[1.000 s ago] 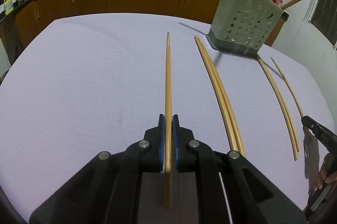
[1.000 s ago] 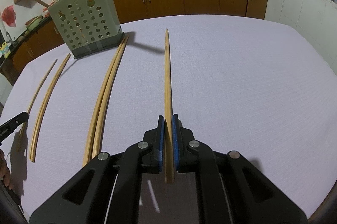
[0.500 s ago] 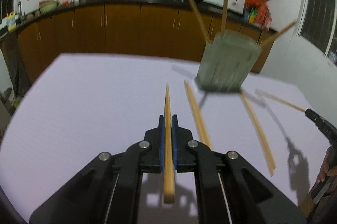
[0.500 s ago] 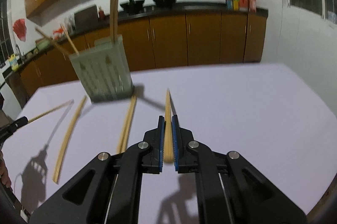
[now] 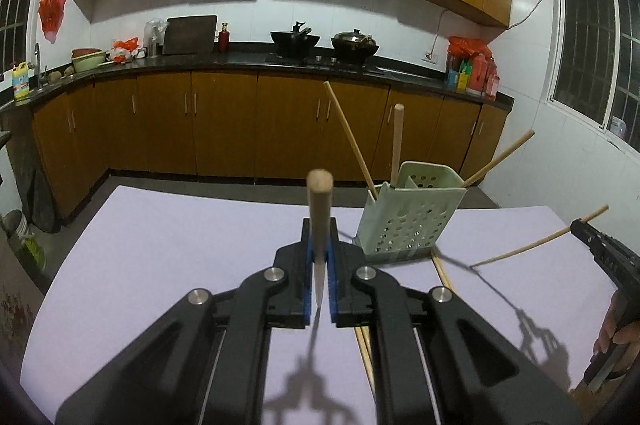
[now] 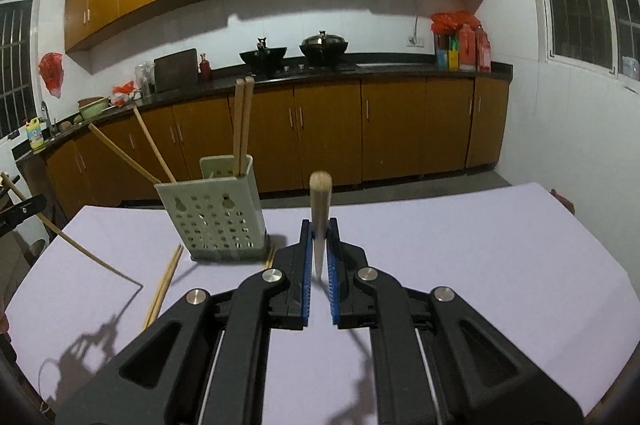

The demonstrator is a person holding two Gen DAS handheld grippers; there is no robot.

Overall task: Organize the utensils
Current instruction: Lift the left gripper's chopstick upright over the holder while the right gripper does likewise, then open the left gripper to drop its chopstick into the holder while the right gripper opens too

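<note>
Bright overhead light casts hard shadows on the table [image 5: 160, 245]; fisheye edges warp.

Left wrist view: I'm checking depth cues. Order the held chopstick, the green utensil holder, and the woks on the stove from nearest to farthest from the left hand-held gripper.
1. Held chopstick: clamped between the left hand-held gripper pads, centre.
2. Green utensil holder: on the table, ahead and right.
3. Woks: on the stove at the back wall.

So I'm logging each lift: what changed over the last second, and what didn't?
Both grippers rose off the table and tipped up. The left gripper and right gripper each raised a chopstick that had pointed along the cloth. Grips unchanged; the holder and the loose pair stayed put.
</note>
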